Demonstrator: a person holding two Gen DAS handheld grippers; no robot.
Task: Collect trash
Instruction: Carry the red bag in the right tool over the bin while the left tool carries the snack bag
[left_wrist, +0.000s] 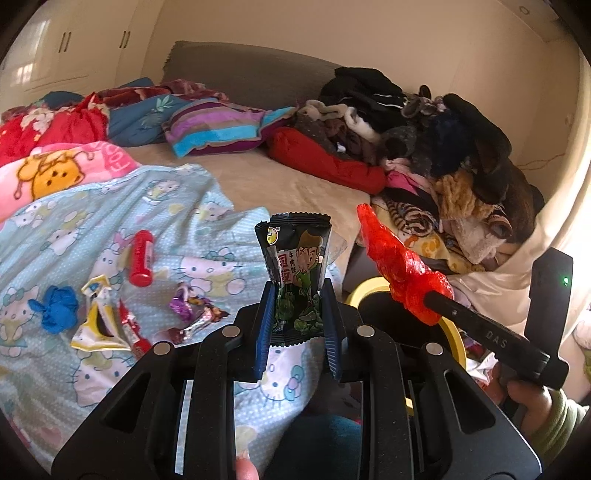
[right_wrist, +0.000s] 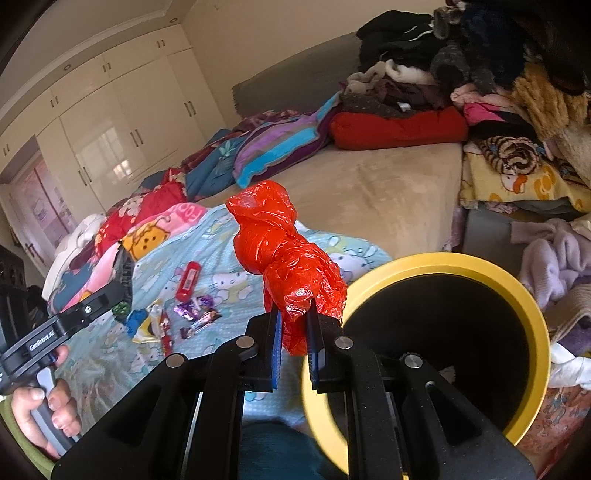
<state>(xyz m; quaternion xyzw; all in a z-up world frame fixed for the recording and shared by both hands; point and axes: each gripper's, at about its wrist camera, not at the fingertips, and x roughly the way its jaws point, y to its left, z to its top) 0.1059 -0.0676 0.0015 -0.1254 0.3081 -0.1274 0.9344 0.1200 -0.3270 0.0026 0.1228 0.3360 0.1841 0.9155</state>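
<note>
While your left gripper (left_wrist: 295, 317) clamps the dark snack packet (left_wrist: 295, 273) beside the yellow bin (right_wrist: 443, 266), your right gripper (right_wrist: 295, 343) pinches the red plastic bag (right_wrist: 284, 251); only its view shows the bin's whole mouth.

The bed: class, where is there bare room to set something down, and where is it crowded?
Free: the beige sheet between the striped pillow, the clothes pile and the cartoon blanket. Crowded: the blanket's near part, strewn with wrappers and a red tube.
</note>
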